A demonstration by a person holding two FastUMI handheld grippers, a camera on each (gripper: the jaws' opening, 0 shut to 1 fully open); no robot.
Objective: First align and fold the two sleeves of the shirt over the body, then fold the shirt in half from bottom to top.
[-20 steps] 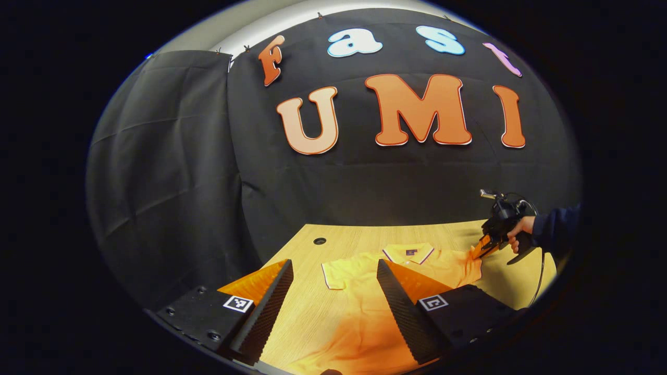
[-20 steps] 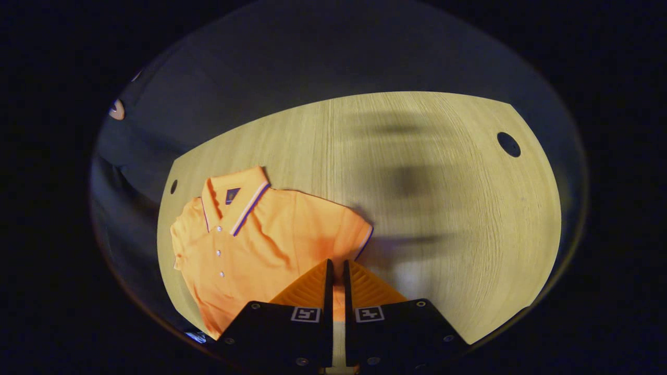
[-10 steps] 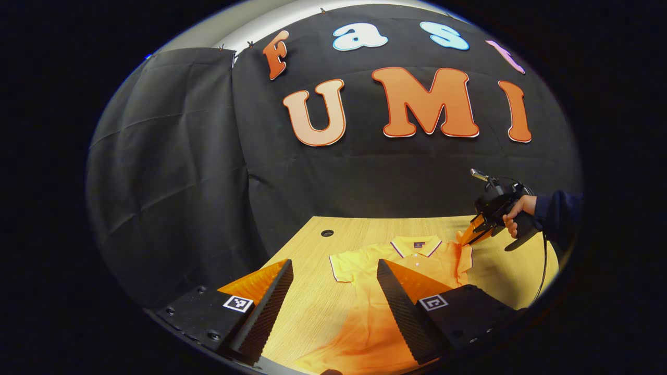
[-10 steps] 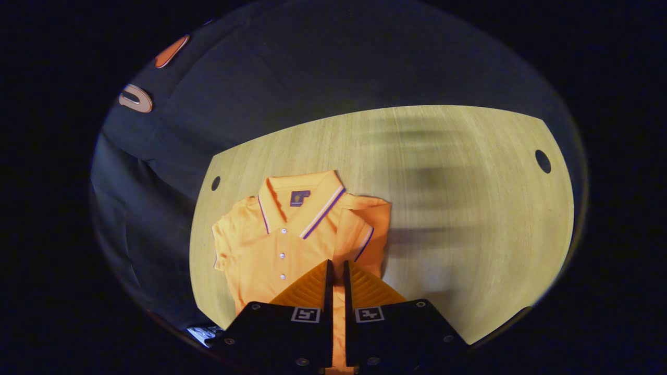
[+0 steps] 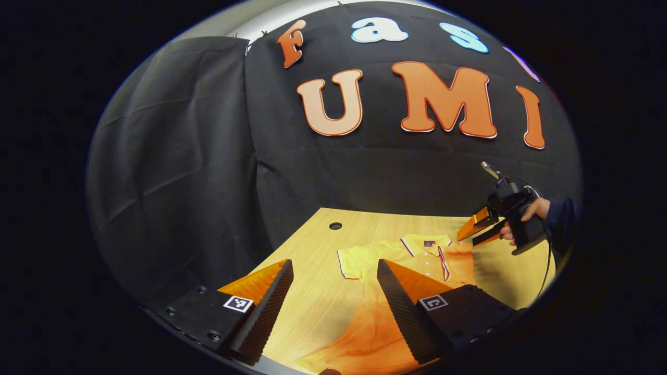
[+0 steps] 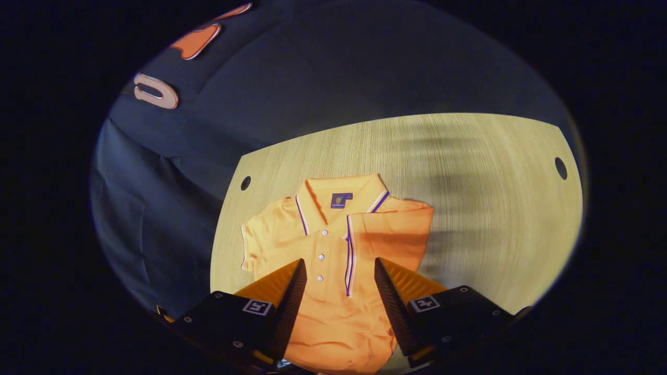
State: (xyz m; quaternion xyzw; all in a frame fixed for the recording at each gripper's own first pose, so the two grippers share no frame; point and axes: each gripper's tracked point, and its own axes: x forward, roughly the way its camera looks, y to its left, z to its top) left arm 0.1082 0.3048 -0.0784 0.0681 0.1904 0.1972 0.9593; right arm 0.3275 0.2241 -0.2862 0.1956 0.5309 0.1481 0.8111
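Both tongs, left [image 5: 333, 271] and right [image 6: 337, 271], gape apart.

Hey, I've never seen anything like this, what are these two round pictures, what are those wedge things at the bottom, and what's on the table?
Each picture comes from a camera riding on a hand-held two-finger gripper. The wedges are that gripper's own fingers. In the left gripper view, the left gripper is open; farther off, a person's hand holds the right gripper. The right gripper view looks down past its open fingers. An orange polo shirt lies on the pale wooden table, one sleeve folded over its body. Nothing is held.
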